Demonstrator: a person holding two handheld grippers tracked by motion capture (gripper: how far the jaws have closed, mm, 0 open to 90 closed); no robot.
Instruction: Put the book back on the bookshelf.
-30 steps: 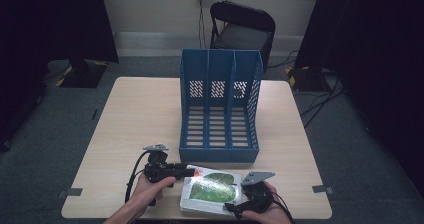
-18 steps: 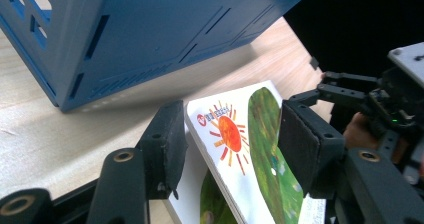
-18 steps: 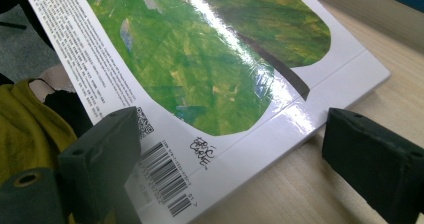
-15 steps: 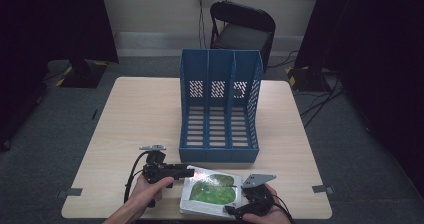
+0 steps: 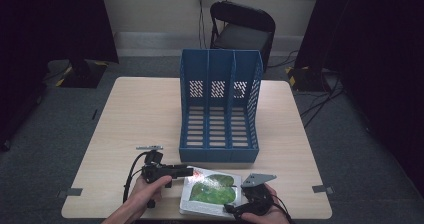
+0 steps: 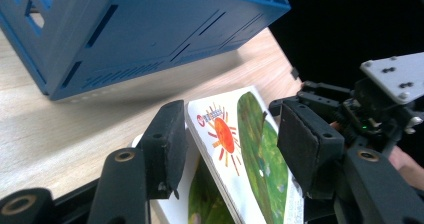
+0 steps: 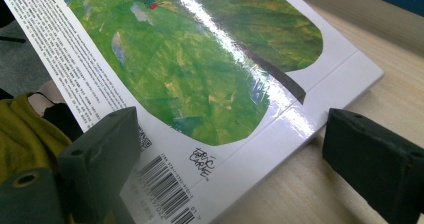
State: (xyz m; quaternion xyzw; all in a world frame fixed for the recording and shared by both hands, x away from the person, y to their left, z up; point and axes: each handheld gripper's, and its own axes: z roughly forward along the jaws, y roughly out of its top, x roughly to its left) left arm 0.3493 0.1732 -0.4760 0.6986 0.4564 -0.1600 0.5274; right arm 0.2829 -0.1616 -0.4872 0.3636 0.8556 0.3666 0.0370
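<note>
A picture book [image 5: 210,189] with a green leaf and a red sun on its cover lies at the table's front edge. My left gripper [image 5: 189,172] points right at its near-left corner. In the left gripper view that corner [image 6: 250,144] stands between the jaws of the left gripper [image 6: 230,129]. One pad is at the book's edge and the other stands clear of the cover, so it is open. My right gripper [image 5: 232,209] is at the book's right front corner. Its jaws stand wide on either side of the barcode corner [image 7: 200,59], so the right gripper [image 7: 230,144] is open too.
A blue three-slot file rack [image 5: 220,109] lies on its back in the middle of the wooden table [image 5: 135,114], just beyond the book. A black chair [image 5: 242,29] stands behind the table. The rack's side [image 6: 150,29] is close to my left gripper.
</note>
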